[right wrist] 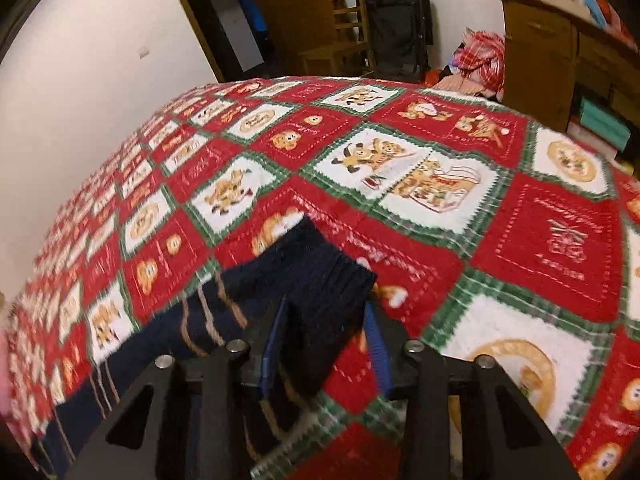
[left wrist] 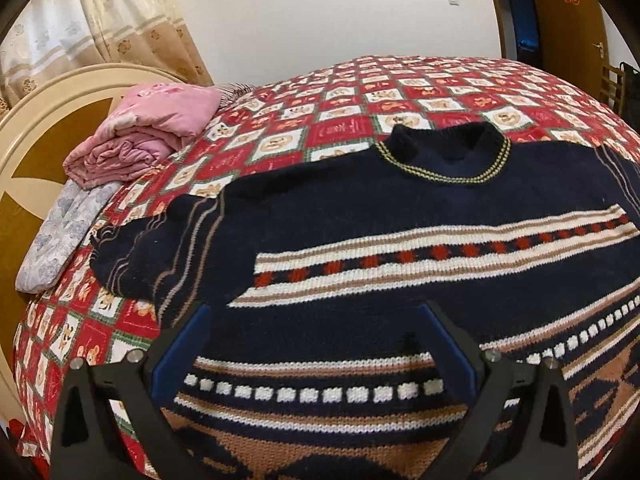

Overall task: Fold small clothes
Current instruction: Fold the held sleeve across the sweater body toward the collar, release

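Each black claw [left wrist: 316,344] [right wrist: 326,340] has blue pads and silver screws.

Open quilt [left wrist: 340,92] lies beyond the sweater's collar [left wrist: 444,152] and to the left of its sleeve [left wrist: 132,256], allowing passage on the far side. A folded pink blanket [left wrist: 140,136] and a grey floral pillow [left wrist: 60,240] block the headboard [left wrist: 36,128] side. In the right wrist view, the quilt [right wrist: 520,240] ahead and to the right of the sleeve cuff [right wrist: 320,280] is unobstructed; a wooden chair [right wrist: 344,36], black suitcase [right wrist: 396,20] and wooden dresser [right wrist: 552,64] stand past the bed's far edge.
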A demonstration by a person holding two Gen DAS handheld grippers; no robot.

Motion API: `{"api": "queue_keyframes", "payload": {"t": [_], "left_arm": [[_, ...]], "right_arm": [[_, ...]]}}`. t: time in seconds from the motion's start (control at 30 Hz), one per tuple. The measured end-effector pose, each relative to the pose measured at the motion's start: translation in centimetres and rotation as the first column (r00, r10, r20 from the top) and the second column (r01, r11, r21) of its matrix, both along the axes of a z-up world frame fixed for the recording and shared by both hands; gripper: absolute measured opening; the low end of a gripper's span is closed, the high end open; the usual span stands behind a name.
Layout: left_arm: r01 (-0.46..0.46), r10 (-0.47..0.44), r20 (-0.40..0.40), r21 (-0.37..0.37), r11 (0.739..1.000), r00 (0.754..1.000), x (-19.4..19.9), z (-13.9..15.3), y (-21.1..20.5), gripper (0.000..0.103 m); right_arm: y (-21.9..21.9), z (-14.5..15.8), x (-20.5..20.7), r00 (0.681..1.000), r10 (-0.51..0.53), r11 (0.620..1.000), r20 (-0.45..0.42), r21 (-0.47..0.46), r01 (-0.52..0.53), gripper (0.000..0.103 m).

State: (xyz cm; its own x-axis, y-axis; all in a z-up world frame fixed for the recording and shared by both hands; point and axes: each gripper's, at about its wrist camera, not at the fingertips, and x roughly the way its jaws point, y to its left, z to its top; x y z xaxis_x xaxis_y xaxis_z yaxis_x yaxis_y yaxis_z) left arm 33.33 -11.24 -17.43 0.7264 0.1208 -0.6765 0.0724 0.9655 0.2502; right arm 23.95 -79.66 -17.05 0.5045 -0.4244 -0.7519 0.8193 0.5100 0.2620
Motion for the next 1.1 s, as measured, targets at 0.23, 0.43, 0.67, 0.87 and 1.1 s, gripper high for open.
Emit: {"api": "queue_keyframes", "payload": {"t": [0.23, 0.43, 0.67, 0.87, 1.1], "left_arm": [[0.007, -0.007, -0.009, -0.032, 0.999, 1.0, 0.1, 0.5, 0.2, 0.103], [0.021, -0.022, -0.01, -0.082, 0.996, 1.0, -0.7, 1.1, 0.7, 0.103], [0.039, -0.04, -0.001, -0.132, 0.99, 0.999, -1.8, 1.8, 2.2, 0.103], [0.045, -0.045, 0.001, -0.161, 0.986, 0.999, -2.6, 2.1, 4.2, 0.103], [0.021, -0.021, 0.002, -0.182, 0.983, 1.0, -3.2, 2.3, 6.6, 0.103]], "right_arm": [[2.5, 2.4, 0.9, 0.996, 0.09, 0.992, -0.005, -0.091, -0.09, 0.007], [11.1, 7.1, 3.4, 0.961, 0.275, 0.932, -0.014, -0.243, -0.27, 0.007], [25.2, 11.0, 7.8, 0.851, 0.525, 0.802, -0.016, -0.326, -0.501, 0.007], [38.3, 9.9, 11.8, 0.716, 0.696, 0.665, -0.057, -0.324, -0.672, 0.007], [48.9, 4.5, 15.3, 0.597, 0.797, 0.561, -0.095, -0.252, -0.789, 0.007]]}}
